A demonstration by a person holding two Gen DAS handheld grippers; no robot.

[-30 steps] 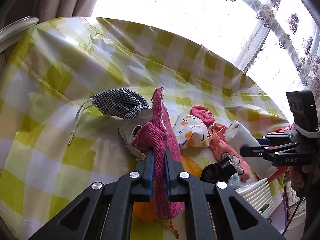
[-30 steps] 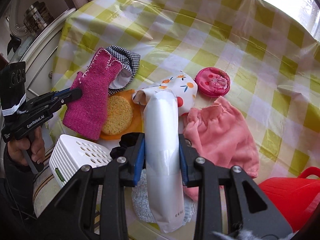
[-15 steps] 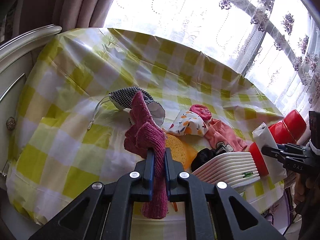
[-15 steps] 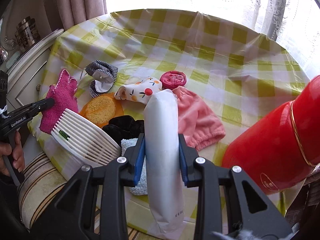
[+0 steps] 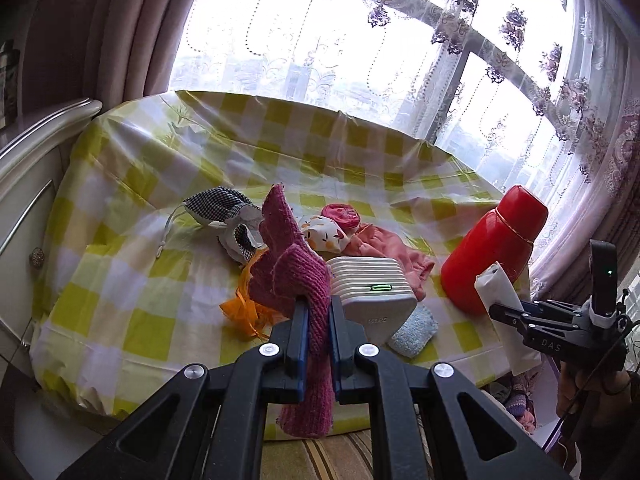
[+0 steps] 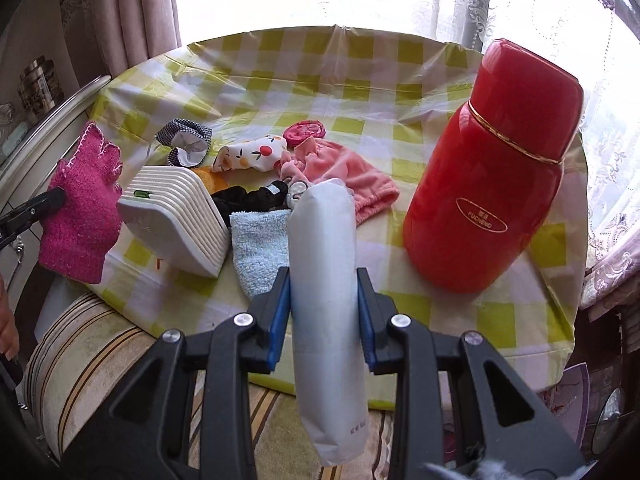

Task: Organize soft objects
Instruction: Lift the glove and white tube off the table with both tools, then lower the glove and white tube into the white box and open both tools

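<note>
2 grippers: left gripper jaws pinching pink knit glove; right gripper jaws pinching white packet.

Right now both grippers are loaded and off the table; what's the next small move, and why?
Probably carry the pink knit glove in the left gripper toward wherever the soft things are being gathered, and set it down first. The right gripper is clamped on the white packet, both held near the table's front edge, and no bin shows in either view.
</note>
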